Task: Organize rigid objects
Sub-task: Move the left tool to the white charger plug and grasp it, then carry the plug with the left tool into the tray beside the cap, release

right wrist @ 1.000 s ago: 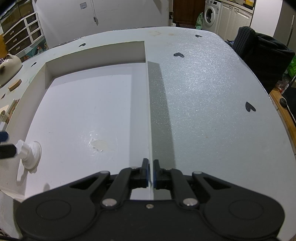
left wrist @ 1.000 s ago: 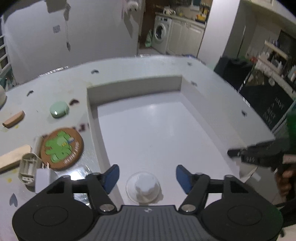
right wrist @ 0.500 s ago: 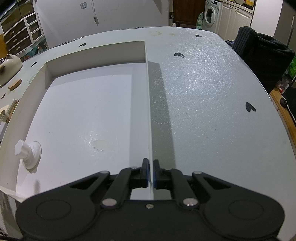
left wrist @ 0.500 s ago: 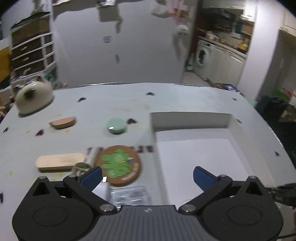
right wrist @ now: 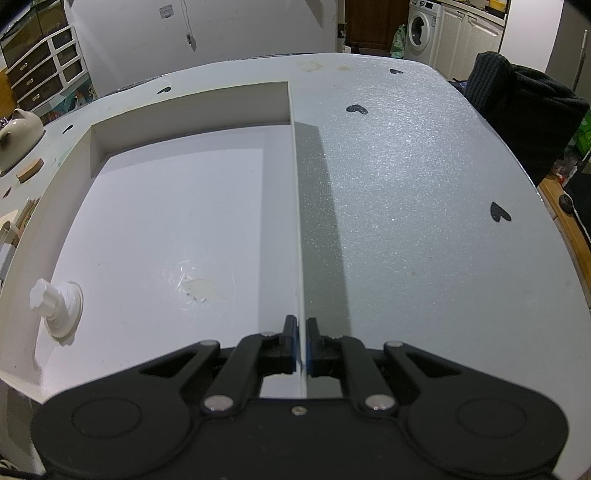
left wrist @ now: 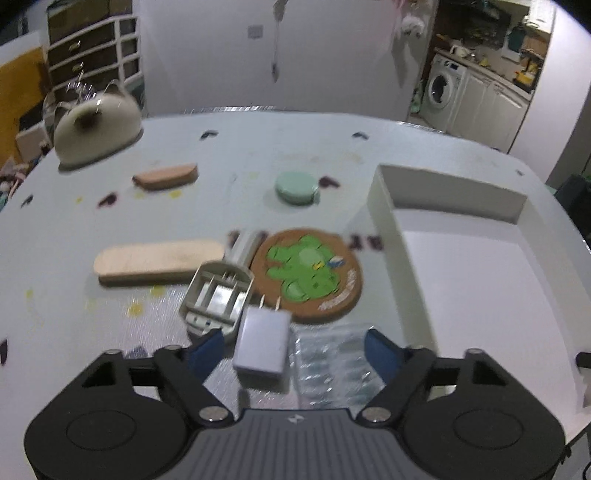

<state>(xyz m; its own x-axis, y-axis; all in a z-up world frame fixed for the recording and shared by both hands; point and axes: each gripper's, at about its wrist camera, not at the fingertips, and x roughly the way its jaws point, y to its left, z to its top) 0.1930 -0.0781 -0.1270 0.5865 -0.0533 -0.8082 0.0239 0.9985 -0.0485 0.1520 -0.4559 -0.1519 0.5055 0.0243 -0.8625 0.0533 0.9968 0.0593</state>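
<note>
no writing could be read: the lettering along the rim of the round brown coaster (left wrist: pixel 308 275) with its green figure was too blurred, as was a dark smeared mark on the worktop (left wrist: pixel 207 173) just behind it.

the left claw (left wrist: pixel 295 345) hung over the cluttered side of the worktop with its blue-padded fingers (left wrist: pixel 380 350) wide apart, holding nothing. between them lay a white plug adapter (left wrist: pixel 263 341), prongs pointing away, and a clear blister pack (left wrist: pixel 334 363) just beside it. a second before, that claw had been over the white tray (left wrist: pixel 458 280), straddling the white knob (right wrist: pixel 55 308); it had since swung away to the left, and the knob sat alone in the tray's near left corner.

a grey slotted holder (left wrist: pixel 216 295) touched the adapter's far corner, with a long wooden block (left wrist: pixel 157 260) beyond it, a shorter wooden piece (left wrist: pixel 164 177) and a mint round case (left wrist: pixel 297 186) further back, and a cat-shaped cream pot (left wrist: pixel 94 127) at the far edge.

the right claw (right wrist: pixel 301 347) had not shifted: its fingers were pinched on the tray's thin right wall (right wrist: pixel 297 221).

the worktop was pale grey foam dotted with dark hearts. a washing machine (right wrist: pixel 419 24) and drawers (left wrist: pixel 94 51) stood behind.
</note>
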